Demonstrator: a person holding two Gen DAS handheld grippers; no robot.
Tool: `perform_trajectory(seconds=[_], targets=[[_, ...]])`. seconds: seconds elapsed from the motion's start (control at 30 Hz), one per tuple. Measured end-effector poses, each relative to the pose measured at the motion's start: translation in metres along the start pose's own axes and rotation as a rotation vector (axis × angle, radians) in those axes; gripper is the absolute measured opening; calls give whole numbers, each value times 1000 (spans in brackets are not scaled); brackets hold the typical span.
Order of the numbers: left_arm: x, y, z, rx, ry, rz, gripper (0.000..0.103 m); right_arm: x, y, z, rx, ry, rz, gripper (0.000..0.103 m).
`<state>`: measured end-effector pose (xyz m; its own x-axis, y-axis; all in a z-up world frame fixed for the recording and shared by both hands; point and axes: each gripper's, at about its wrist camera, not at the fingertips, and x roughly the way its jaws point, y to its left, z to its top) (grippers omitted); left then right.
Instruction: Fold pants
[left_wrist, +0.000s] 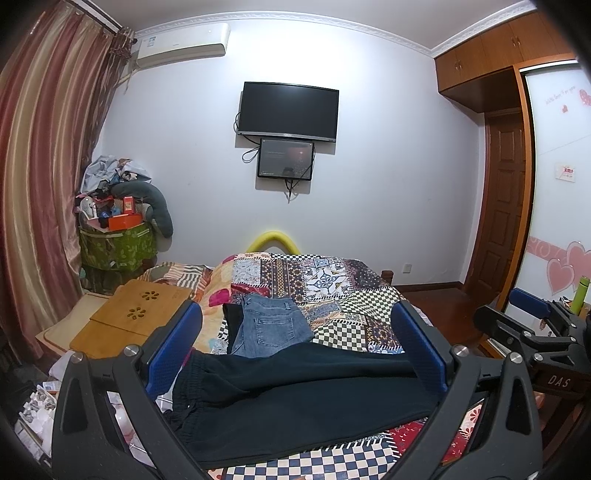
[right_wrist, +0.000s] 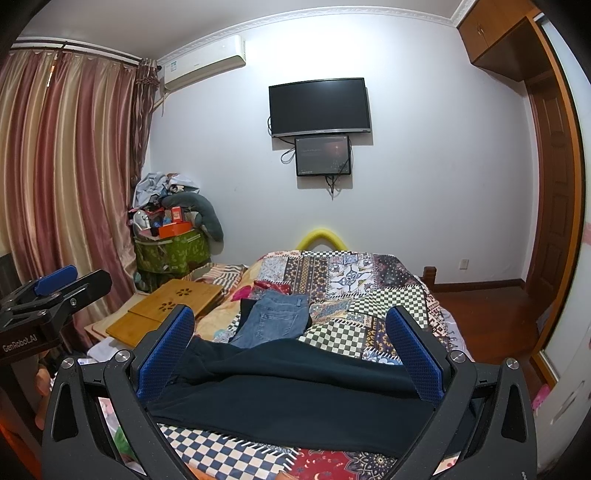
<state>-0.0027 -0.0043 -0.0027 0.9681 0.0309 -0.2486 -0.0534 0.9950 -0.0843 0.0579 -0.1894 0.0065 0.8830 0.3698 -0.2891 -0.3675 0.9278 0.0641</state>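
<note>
Dark navy pants (left_wrist: 295, 398) lie flat across the near end of the patchwork bed, waistband at the left; they also show in the right wrist view (right_wrist: 295, 391). Folded blue jeans (left_wrist: 271, 326) lie behind them on a darker garment, also seen in the right wrist view (right_wrist: 275, 321). My left gripper (left_wrist: 297, 347) is open and empty, its blue-padded fingers wide apart above the dark pants. My right gripper (right_wrist: 290, 350) is open and empty above the same pants. The right gripper shows at the right edge of the left wrist view (left_wrist: 532, 325).
A patchwork quilt (left_wrist: 351, 295) covers the bed. A bamboo lap desk (left_wrist: 133, 314) lies on the bed's left. A green basket of clutter (left_wrist: 118, 240) stands in the corner by the curtain. A wardrobe and wooden door (left_wrist: 506, 206) are at the right.
</note>
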Motion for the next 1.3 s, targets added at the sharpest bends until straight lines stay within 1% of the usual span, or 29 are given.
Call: perform_trajectory(seconds=[0.33,0.47,0.57,0.67,0.77,0.9,1.03,1.17,1.2,1.23,1.3], targets=[[7,1,1,0,14,5,103,4,2,-1,5,7,2,103],[21,3,3,-2,36,2,103,13,0,-3,9,20,3,103],[40,8,4,2,59,8,103,23,-4,-4,14,38,5,103],[65,13,4,2,95,8,103,43,-9,-5,22,70,-2,103],[93,21,3,-1,133,6,103,62,-16,-8,1,105,-16,103],[137,36,3,7,174,38,103,90,-25,-11,-24,145,-31,103],[193,62,6,-1,239,65,103,122,-37,-14,-55,196,-63,103],[253,95,-1,-41,338,36,103,159,-54,-21,-62,271,-84,103],[264,102,-4,-48,357,45,101,173,-60,-26,-62,302,-81,103],[280,113,-8,-56,381,57,100,177,-62,-27,-62,315,-81,103],[302,127,-16,-60,421,73,95,196,-70,-35,-68,362,-85,103]])
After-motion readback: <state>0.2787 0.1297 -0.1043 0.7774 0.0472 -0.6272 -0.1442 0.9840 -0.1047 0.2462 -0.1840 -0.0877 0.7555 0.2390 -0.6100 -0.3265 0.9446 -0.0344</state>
